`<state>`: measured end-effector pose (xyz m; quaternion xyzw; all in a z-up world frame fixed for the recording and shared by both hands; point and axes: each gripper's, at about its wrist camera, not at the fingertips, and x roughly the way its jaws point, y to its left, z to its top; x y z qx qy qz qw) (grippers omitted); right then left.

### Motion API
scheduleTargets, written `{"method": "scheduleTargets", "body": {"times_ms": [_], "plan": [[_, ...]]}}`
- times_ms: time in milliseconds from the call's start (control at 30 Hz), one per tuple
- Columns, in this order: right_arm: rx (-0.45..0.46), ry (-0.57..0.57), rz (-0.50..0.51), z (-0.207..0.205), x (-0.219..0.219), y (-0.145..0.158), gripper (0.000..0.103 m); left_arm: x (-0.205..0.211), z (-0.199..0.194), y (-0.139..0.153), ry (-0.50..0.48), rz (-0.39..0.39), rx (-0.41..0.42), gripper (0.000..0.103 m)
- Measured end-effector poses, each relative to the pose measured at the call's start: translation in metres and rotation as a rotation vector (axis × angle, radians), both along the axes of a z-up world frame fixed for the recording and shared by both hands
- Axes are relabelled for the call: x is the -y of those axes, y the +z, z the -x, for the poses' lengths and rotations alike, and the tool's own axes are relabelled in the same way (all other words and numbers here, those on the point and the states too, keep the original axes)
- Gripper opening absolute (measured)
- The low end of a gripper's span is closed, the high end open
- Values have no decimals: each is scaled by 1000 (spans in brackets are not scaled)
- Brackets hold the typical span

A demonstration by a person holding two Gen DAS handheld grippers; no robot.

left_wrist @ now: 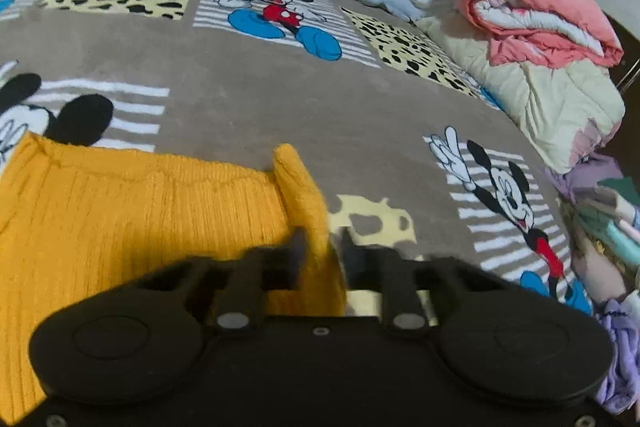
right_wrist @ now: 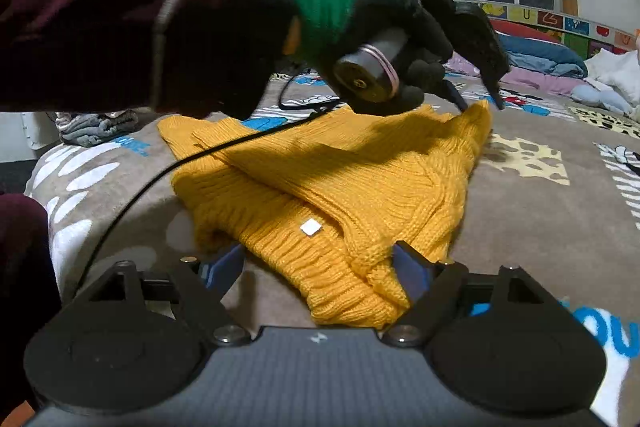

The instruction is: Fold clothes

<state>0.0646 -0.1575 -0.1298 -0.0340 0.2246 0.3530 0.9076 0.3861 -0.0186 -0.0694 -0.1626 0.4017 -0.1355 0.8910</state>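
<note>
On a bed's cartoon-mouse blanket (left_wrist: 248, 99): yellow knit sweater (right_wrist: 320, 179), soft and floppy; best gripped at ribbed edges. Left gripper (left_wrist: 320, 243) pinching a raised fold; right gripper (right_wrist: 320, 267) jaws wide around hem.

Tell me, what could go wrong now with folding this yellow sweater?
The left tool pinches only a thin ridge of the sweater; it may slip out.
The black cable lies across the sweater and may get folded in.
The right tool stands open around the hem, so a pull may drag everything.
</note>
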Motion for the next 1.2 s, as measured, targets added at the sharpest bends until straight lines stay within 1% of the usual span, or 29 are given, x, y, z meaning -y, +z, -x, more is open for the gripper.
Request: {"method": "scheduleTargets", "body": {"times_ms": [33,67,133,167,233,300,333,367,400,467,500,600,633,667,700,733,800,867,933,967,1000,1067,1200], "plan": [[-3,1,-4,-1,1,0,81,-6,-1,-2,12,29,0,6],[-5,1,-6,-2,1,0,81,-15,1,-2,27,86,14,6],[-7,2,-10,-2,1,0,82,-40,11,-8,94,200,67,5],[-8,2,-10,-3,1,-1,82,-48,12,-12,130,222,64,4],[-8,2,-11,-3,2,-1,82,-67,11,-29,199,287,21,4],[-6,2,-9,-3,2,-1,82,-72,12,-36,208,271,-8,4],[-5,2,-7,-3,1,-2,82,-73,13,-34,195,299,-4,4],[-5,2,-6,-3,1,-2,83,-74,14,-31,182,329,1,7],[-5,3,-5,-3,0,-2,83,-74,14,-27,178,348,4,13],[-4,3,-2,-3,-1,-2,84,-68,11,-16,153,328,26,52],[-4,4,-1,-3,-1,-2,84,-62,8,-12,134,311,28,56],[-1,3,4,-3,-2,-3,85,-43,-1,-2,80,259,34,56],[0,3,4,-3,-2,-3,85,-34,-7,-3,68,216,14,55],[1,3,8,-2,-3,-3,85,-25,-13,-6,45,166,-9,37],[3,3,11,-2,-4,-4,85,-18,-17,-9,19,129,-15,19],[4,3,15,-2,-4,-4,85,-16,-17,-9,7,119,-1,4],[5,4,17,-2,-4,-4,85,-14,-15,-8,-16,100,27,4],[2,5,12,-2,-3,-4,85,-29,-2,-1,9,172,106,4],[0,6,7,-2,-2,-4,85,-50,5,-10,69,219,122,4],[-1,7,5,-3,-2,-4,85,-57,4,-20,103,229,80,4],[-1,6,6,-2,-2,-4,85,-61,1,-32,121,209,35,4],[0,7,9,-2,-3,-4,85,-60,-2,-42,99,205,14,4],[0,7,13,-3,-4,-4,86,-51,-9,-42,84,171,25,4]]}}
